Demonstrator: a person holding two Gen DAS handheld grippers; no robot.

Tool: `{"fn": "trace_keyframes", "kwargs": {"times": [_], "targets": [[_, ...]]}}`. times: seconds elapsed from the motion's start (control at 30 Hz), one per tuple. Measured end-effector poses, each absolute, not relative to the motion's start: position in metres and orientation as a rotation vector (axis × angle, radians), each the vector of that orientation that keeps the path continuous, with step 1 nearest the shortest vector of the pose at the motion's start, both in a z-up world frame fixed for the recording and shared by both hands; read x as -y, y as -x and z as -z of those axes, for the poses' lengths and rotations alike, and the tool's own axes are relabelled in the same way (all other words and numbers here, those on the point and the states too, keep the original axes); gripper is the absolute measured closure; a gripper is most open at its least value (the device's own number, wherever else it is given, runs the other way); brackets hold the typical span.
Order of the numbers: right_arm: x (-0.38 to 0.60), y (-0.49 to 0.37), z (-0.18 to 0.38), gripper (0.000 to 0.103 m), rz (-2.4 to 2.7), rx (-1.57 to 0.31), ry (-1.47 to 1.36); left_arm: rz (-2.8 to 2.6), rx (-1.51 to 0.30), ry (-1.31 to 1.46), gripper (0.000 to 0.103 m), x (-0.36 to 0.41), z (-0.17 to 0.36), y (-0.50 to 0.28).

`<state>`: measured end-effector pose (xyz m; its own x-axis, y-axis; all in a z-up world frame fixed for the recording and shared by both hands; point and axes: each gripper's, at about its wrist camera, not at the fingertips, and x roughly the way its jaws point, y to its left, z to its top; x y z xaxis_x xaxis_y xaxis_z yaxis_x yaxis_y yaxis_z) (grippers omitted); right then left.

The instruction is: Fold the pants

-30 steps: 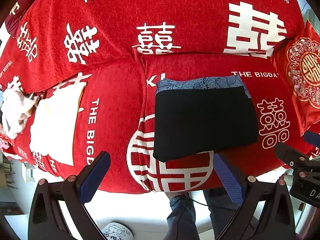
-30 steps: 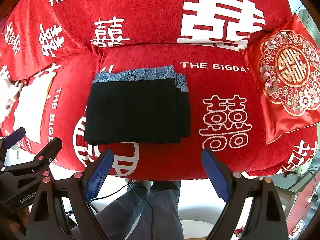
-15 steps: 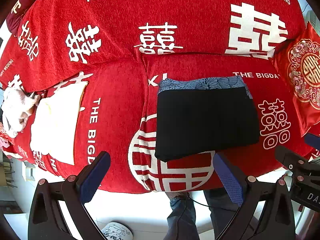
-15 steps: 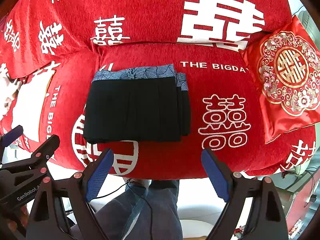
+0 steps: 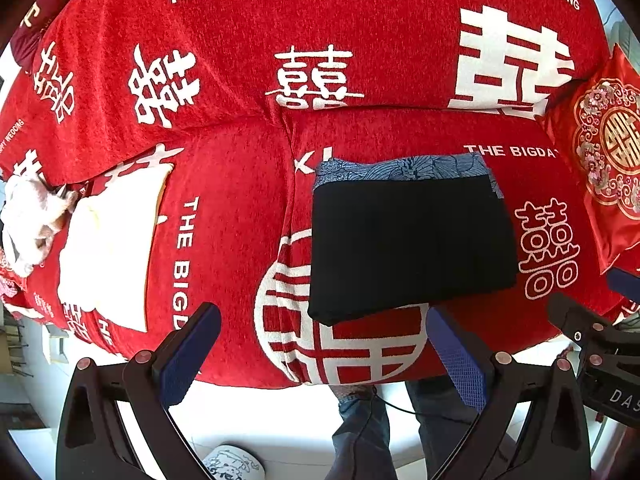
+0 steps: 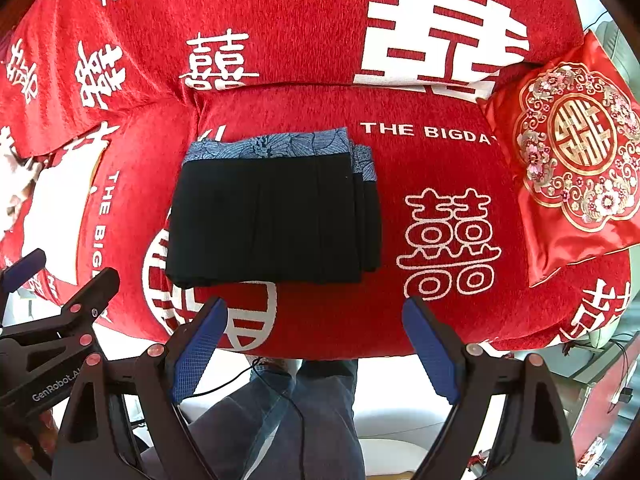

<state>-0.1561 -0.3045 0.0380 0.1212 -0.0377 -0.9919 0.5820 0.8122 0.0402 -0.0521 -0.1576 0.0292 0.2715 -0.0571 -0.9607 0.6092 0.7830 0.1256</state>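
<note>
Ahead of both my tongs, on the seat of the red wedding-print sofa cover (image 6: pixel 440 152), lie the folded black pants (image 6: pixel 272 220), a flat packet with a blue patterned band (image 6: pixel 268 146) showing along its far edge. My right gripper (image 6: pixel 312 344) hangs just short of the sofa's front edge with its jaws spread wide and nothing between the blue pads; the packet sits forward and a little to the left of its centre line, its near edge just beyond the left fingertip. My left gripper (image 5: pixel 324 344) is likewise wide open and empty, and from it the pants (image 5: pixel 408 248) lie forward and to the right, their near edge close to its right fingertip. So the packet lies between my two tools, long axis running left to right across my reach, with stacked layer edges stepping out on its right side. Neither tool touches the cloth. I judge the folding all but done; if one more fold is wanted, the right gripper is better placed to take the stepped right end and carry it across leftward. Off to my left lie a white folded cloth (image 5: pixel 112 248) and, far right, an embroidered red cushion (image 6: pixel 576 160), both well apart from the pants
</note>
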Motion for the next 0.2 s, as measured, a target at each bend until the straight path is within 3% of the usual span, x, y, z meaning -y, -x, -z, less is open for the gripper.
{"fn": "trace_keyframes", "kwargs": {"times": [0.2], "targets": [[0.3065, 0.1578, -0.0361, 0.012, 0.479, -1.391, -0.485, 0.496, -1.21, -0.537, 0.0, 0.1591, -0.0301, 0.0523]]}}
